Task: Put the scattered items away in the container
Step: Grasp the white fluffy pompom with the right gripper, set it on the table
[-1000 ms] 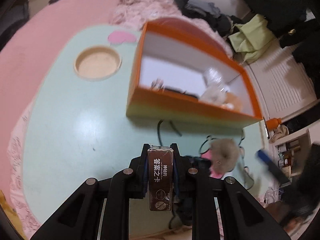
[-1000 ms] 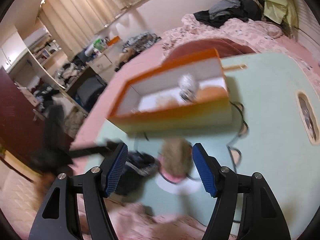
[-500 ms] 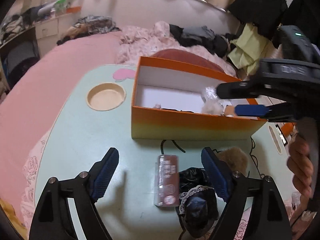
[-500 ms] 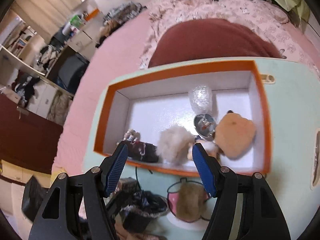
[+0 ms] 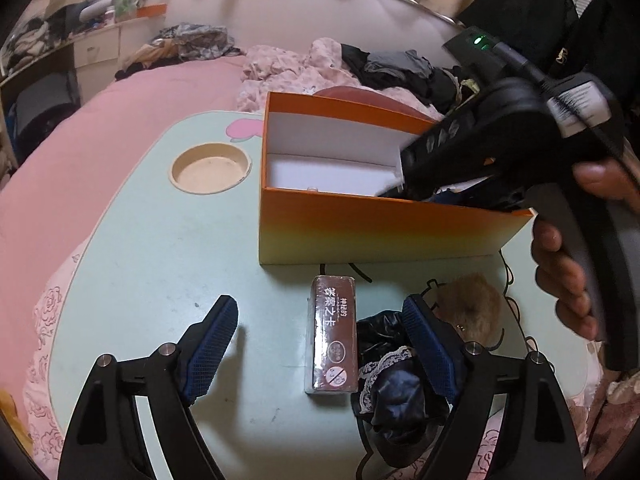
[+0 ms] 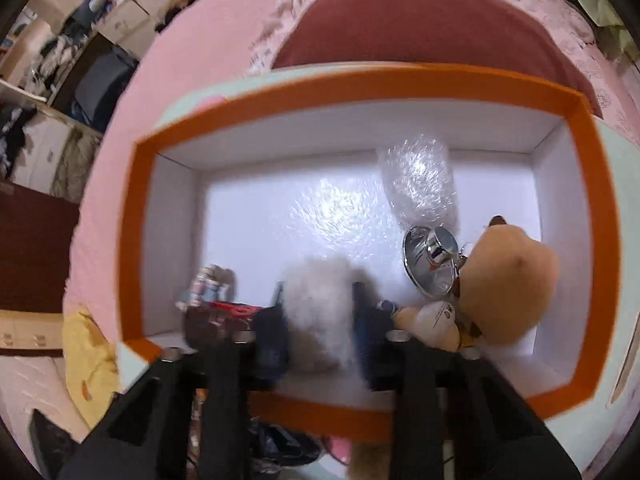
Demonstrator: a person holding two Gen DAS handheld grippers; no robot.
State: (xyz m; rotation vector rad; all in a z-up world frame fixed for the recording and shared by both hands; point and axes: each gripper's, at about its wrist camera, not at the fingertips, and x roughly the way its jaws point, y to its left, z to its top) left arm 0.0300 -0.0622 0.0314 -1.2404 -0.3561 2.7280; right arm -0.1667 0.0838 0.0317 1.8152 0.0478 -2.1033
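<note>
State of the tidying, read left to right with the orange box (image 5: 384, 232) as landmark. Left of the box the mint-green surface (image 5: 160, 248) carries only its built-in round recess. In front of the box, still outside it, lie three items: a brown card pack (image 5: 334, 344) flat on the surface, a dark lace-trimmed cloth (image 5: 396, 380) just beside it on the right, and a tan fur pompom (image 5: 472, 312) further right, near the box's front right corner. The left gripper (image 5: 320, 344) hovers over this group with its fingers (image 5: 212, 336) spread wide, the card pack between them but untouched; nothing is held. Inside the box, from left to right, sit a small beaded trinket (image 6: 204, 284), a dark red-marked item against the front wall, a white fluffy ball (image 6: 320, 304), a bubble-wrap bundle (image 6: 416, 184), a shiny metal piece (image 6: 432, 256) and a tan plush toy (image 6: 508, 284). The right gripper (image 6: 320, 340), inside the box, has just been closing, and its fingers now press on the white fluffy ball. Judged from this, roughly two thirds of the items are stowed; the three in front of the box remain.
</note>
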